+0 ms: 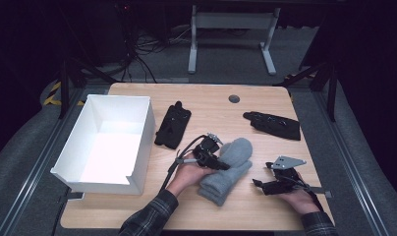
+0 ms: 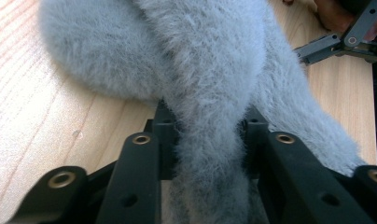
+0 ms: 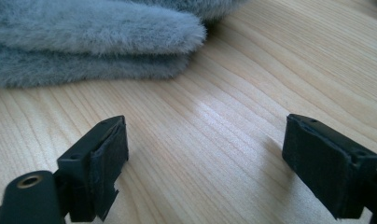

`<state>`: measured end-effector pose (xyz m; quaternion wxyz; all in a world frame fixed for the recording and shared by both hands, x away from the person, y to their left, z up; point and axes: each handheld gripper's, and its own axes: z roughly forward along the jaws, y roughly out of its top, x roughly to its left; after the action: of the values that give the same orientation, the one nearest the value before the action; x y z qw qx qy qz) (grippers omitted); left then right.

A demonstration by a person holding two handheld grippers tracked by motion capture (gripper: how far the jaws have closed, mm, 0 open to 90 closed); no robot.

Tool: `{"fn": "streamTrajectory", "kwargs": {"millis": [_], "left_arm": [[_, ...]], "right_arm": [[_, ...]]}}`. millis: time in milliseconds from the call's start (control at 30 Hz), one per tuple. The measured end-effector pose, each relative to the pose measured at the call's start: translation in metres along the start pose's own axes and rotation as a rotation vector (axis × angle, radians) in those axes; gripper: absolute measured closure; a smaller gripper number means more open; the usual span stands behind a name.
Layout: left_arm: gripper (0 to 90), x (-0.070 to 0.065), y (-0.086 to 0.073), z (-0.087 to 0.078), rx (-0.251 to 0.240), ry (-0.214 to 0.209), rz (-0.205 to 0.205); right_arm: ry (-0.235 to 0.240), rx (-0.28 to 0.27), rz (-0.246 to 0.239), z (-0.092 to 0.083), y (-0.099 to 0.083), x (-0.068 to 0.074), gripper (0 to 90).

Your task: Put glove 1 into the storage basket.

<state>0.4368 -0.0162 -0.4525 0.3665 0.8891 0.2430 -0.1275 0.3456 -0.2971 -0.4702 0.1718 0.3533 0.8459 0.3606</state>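
Note:
A pair of fuzzy grey mittens (image 1: 228, 169) lies stacked on the wooden table (image 1: 265, 206), near its front middle. My left gripper (image 1: 219, 161) comes in from their left and is shut on a fold of the top grey mitten (image 2: 200, 60); in the left gripper view the fur is squeezed between both pads, with the gripper (image 2: 207, 126) low over the wood. My right gripper (image 1: 263, 175) rests to the right of the mittens, jaws wide open with bare wood between them (image 3: 205, 154). The mittens' edge (image 3: 93, 32) lies just beyond its jaws.
A white open box (image 1: 146, 132) stands at the left of the table. One black glove (image 1: 173, 125) lies beside the box, another black glove (image 1: 272, 124) at the back right. A round cable hole (image 1: 234, 99) sits near the far edge.

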Motion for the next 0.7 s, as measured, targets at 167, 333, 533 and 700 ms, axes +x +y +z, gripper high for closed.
{"fn": "streamTrajectory", "kwargs": {"millis": [167, 333, 533, 700], "left_arm": [[72.2, -0.007, 0.003, -0.005, 0.001, 0.012, 0.027], [72.7, -0.011, 0.006, -0.012, -0.002, 0.009, 0.029], [72.7, -0.015, 0.010, -0.027, -0.039, 0.022, 0.034], [72.8, -0.020, 0.014, -0.043, -0.059, 0.047, 0.042]], "right_arm": [[0.000, 0.000, 0.000, 0.000, 0.000, 0.000, 14.7], [0.000, 0.000, 0.000, 0.000, 0.000, 0.000, 14.7], [0.000, 0.000, -0.001, 0.000, 0.000, 0.000, 14.7], [-0.001, 0.000, 0.000, 0.000, 0.000, 0.000, 14.7]]}}
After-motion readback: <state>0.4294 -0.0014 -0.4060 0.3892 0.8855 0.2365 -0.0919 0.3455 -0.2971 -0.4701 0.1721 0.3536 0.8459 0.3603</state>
